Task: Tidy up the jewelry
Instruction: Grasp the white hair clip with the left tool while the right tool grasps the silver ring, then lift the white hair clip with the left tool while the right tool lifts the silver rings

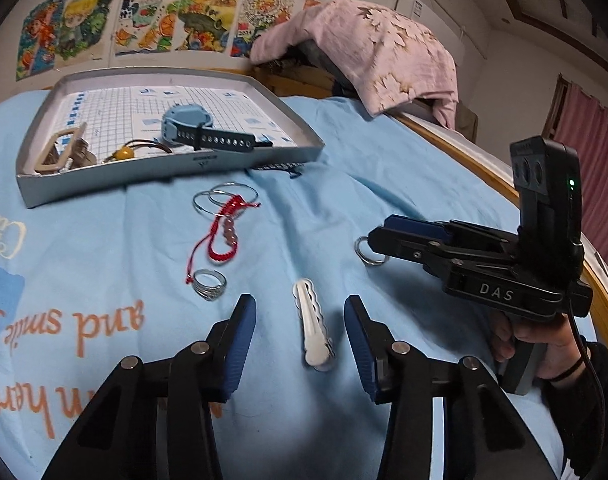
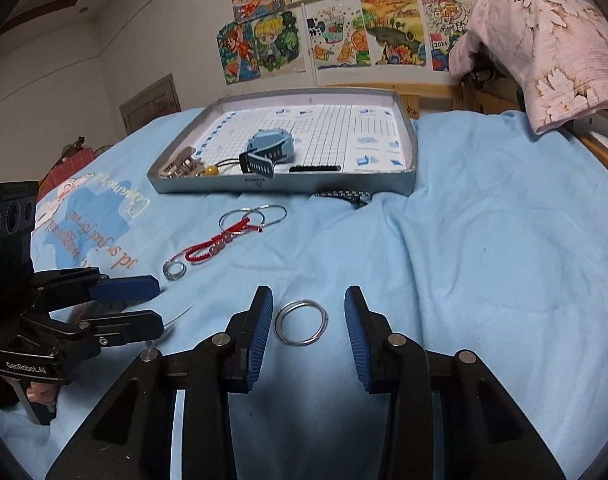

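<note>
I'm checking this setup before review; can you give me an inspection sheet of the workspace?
Surface: light blue bedsheet, wrinkled.
Job's things: grey tray holds a blue watch; white hair clip, key ring, silver ring, red bracelet and thin hoops lie on the sheet.
Clutter: pink cloth on the bedframe.
Grippers: left tool straddles the clip, right tool the key ring; neither pressing.
Cables: black cable at right wrist.
Surroundings: drawings on wall.
</note>
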The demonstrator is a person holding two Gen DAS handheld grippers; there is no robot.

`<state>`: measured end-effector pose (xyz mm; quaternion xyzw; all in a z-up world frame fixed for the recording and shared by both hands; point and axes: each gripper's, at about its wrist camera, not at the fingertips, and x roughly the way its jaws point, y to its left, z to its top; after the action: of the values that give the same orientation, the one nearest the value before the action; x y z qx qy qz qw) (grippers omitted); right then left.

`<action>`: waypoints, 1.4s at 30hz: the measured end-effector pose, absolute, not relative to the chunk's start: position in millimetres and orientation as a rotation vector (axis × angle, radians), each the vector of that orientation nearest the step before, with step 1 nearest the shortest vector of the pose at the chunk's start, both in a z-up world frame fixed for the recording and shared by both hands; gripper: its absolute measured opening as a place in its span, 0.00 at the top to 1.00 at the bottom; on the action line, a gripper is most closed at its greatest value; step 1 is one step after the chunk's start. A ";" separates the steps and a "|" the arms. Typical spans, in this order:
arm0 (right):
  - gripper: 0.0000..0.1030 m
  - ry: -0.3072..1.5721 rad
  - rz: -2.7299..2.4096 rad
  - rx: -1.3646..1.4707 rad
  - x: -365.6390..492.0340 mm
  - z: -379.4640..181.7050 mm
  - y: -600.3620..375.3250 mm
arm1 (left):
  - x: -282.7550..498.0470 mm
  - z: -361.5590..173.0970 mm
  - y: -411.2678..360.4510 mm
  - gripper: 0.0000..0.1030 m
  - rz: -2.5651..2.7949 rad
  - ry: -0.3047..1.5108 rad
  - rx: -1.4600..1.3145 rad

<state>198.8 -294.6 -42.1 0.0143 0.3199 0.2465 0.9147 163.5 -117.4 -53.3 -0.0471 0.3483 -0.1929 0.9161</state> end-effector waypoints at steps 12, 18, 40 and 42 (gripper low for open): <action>0.75 0.712 0.511 -0.027 199.3 -49.5 -282.7 | 168.2 -60.1 -125.0 0.78 -0.433 0.775 -0.076; 0.78 0.739 0.486 -0.047 200.3 -52.4 -279.0 | 173.4 -65.6 -128.7 0.87 -0.432 0.818 -0.066; 1.00 0.673 0.438 -0.072 192.8 -33.1 -274.8 | 164.7 -46.2 -104.4 0.90 -0.471 0.711 -0.196; 1.00 0.686 0.434 -0.069 192.4 -33.3 -275.3 | 166.0 -48.8 -103.4 0.90 -0.474 0.718 -0.206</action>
<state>192.4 -275.3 -33.3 -0.0337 0.3337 0.2113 0.9181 166.0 -103.4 -48.8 -0.0995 0.3472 -0.2294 0.9038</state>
